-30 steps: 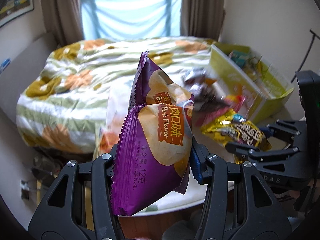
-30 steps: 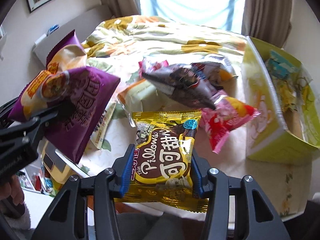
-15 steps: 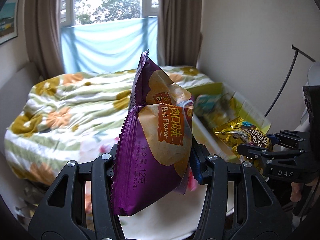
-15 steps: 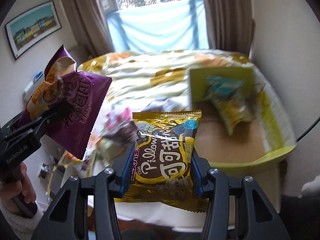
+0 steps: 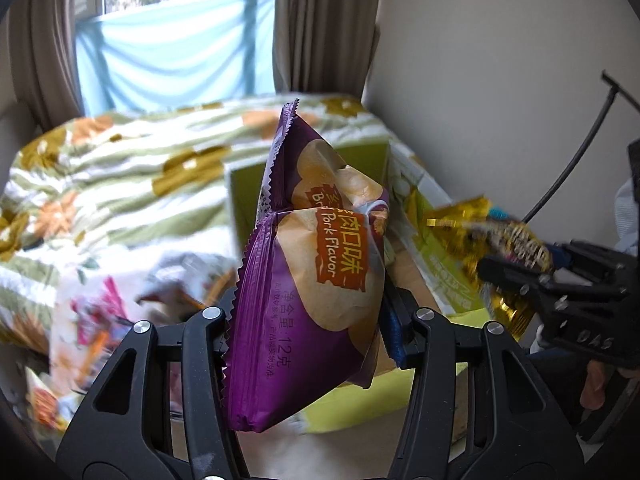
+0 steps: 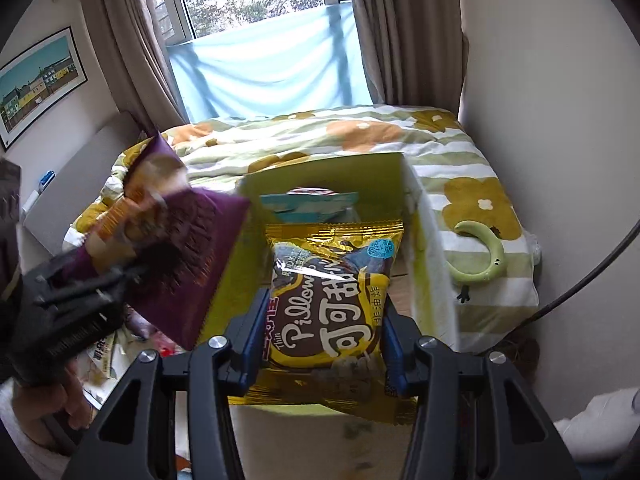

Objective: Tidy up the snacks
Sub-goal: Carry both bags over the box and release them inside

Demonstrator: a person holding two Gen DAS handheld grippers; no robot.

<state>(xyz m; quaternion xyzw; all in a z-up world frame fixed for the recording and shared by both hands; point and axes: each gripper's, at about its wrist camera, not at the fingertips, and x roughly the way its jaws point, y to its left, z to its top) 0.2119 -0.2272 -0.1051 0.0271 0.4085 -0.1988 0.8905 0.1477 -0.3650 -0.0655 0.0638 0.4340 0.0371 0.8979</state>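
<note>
Bedding in a green-and-orange floral print (image 6: 360, 136) fills the background of both my views, with the yellow-green box (image 6: 430, 248) resting on it. My right gripper (image 6: 320, 336) clamps the gold packet (image 6: 332, 304) between its blue pads, holding it above the box's open top, where a teal packet (image 6: 308, 202) lies inside. My left gripper (image 5: 308, 320) pinches the purple packet (image 5: 312, 280) upright, just left of the box's near wall.
</note>
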